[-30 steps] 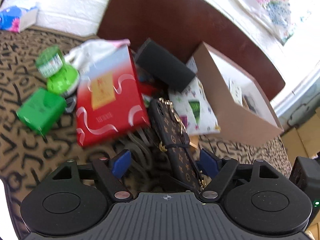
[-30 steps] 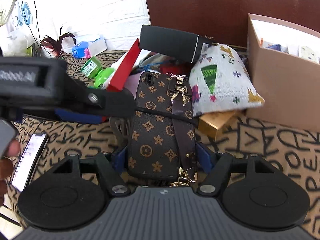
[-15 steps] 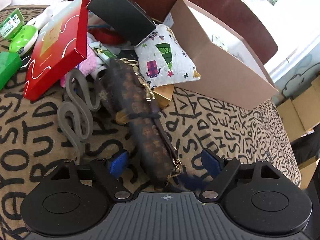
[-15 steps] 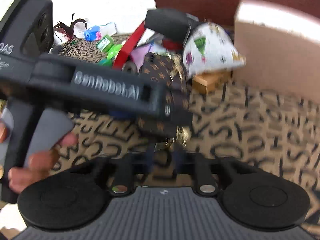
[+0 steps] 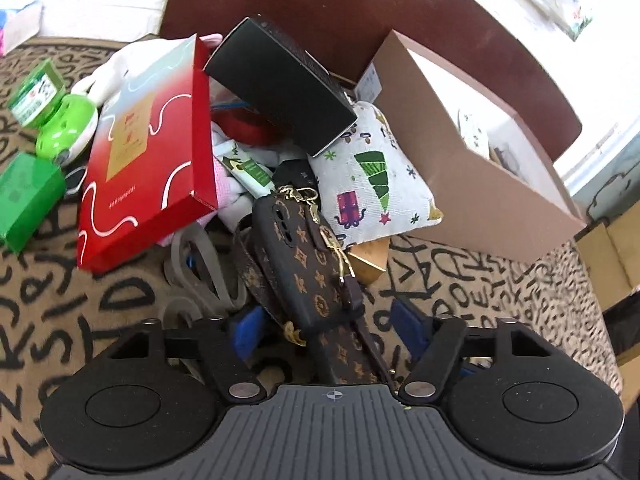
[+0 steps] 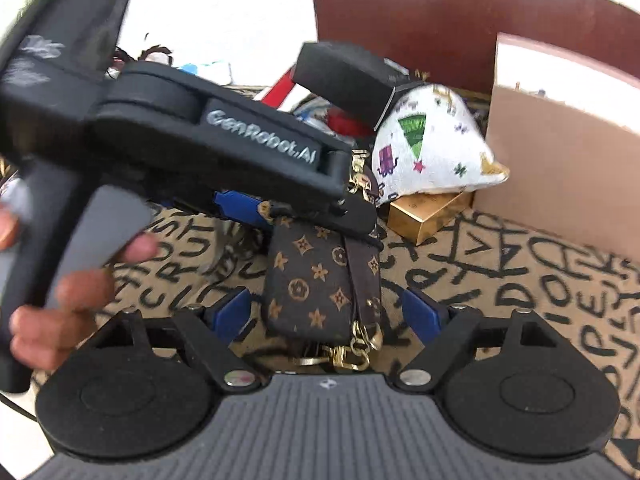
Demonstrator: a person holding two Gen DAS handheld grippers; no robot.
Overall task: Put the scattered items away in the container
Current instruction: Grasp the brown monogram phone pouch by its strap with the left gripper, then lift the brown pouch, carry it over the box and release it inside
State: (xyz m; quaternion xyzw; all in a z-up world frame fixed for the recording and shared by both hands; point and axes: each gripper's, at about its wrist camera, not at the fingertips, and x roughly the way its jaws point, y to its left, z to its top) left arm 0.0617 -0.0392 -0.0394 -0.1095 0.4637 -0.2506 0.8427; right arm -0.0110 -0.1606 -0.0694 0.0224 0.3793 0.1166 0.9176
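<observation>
A brown monogram phone case (image 5: 308,264) with a strap and gold clasps lies on the patterned cloth, its near end between my left gripper's (image 5: 328,330) open blue fingers. In the right wrist view the same case (image 6: 320,280) lies between my right gripper's (image 6: 326,312) open fingers, which do not touch it. The left gripper's body (image 6: 224,148) crosses above the case there. The brown cardboard box (image 5: 472,168), the container, stands at the right, open, with a few items inside.
A pile sits behind the case: a red gift box (image 5: 148,152), a black box (image 5: 280,80), a white printed pouch (image 5: 372,184), a gold box (image 6: 428,212), grey straps (image 5: 196,276) and green items (image 5: 28,196). A dark chair back (image 5: 360,8) stands behind.
Both grippers have shifted around the phone case. The right gripper was blurred and narrower half a second ago and is now open around the case's near end. The left gripper has come lower over it.
</observation>
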